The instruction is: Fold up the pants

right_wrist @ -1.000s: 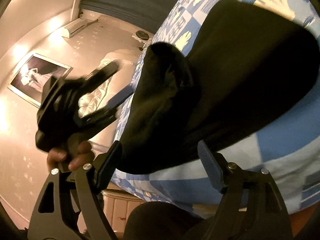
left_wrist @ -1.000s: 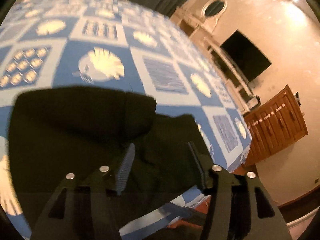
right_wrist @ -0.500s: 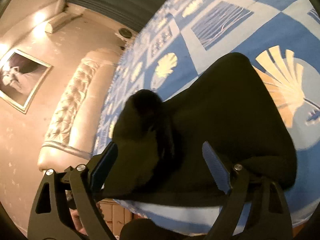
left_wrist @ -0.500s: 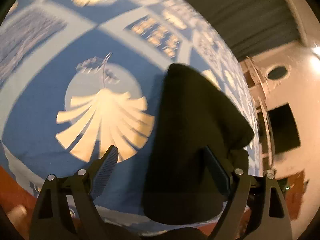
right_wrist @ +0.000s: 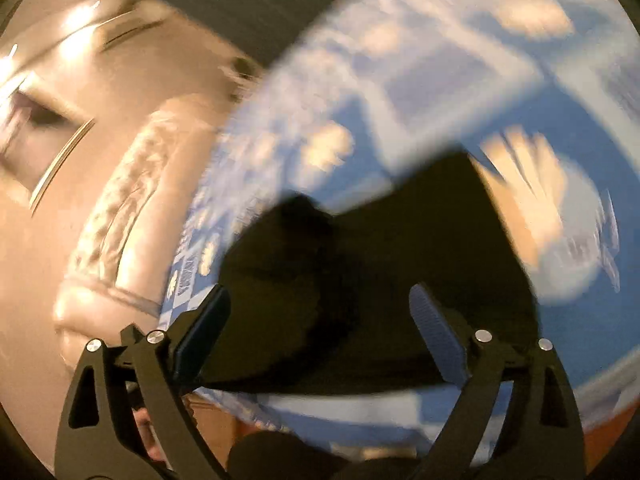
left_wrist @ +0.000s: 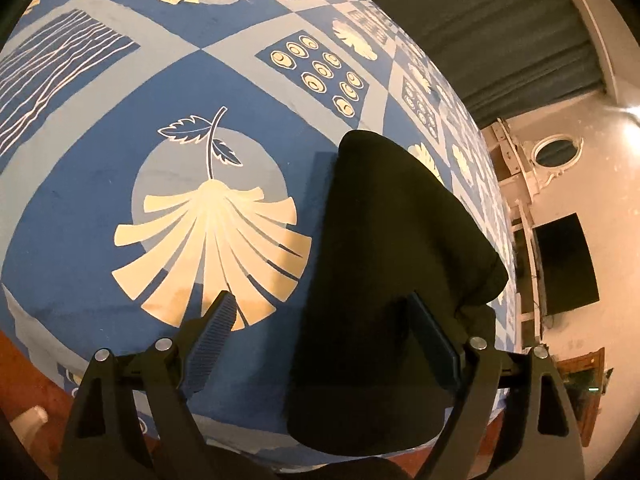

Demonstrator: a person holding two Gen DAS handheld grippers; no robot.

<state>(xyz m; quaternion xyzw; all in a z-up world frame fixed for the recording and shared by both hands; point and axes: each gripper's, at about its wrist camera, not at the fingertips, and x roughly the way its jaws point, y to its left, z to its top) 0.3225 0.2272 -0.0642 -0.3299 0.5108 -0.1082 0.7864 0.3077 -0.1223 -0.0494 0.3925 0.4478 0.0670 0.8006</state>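
1. Left gripper [left_wrist: 320, 334]: jaws wide apart, nothing clamped. A second ago it sat low over the dark cloth with the jaws narrower; now it hangs above the bedspread [left_wrist: 120, 208], left finger over the cream shell print [left_wrist: 212, 240], right finger over the cloth's near part.
2. Pants [left_wrist: 392, 272]: black, lying as a compact folded bundle at the near edge of the bed, one thick rolled end toward the right in the left view. Neither gripper touches them.
3. Right gripper [right_wrist: 320, 332]: jaws opening further, nothing between the pads; it has pulled back from the bundle. View is motion-blurred. Pants [right_wrist: 380, 280] lie just ahead of it.
4. Headboard [right_wrist: 116, 216] at left of right view, blurred.
5. Judgement: both releases done, bundle stays put. Fold looks finished or nearly; maybe one more tidy-up of the lumpy end.
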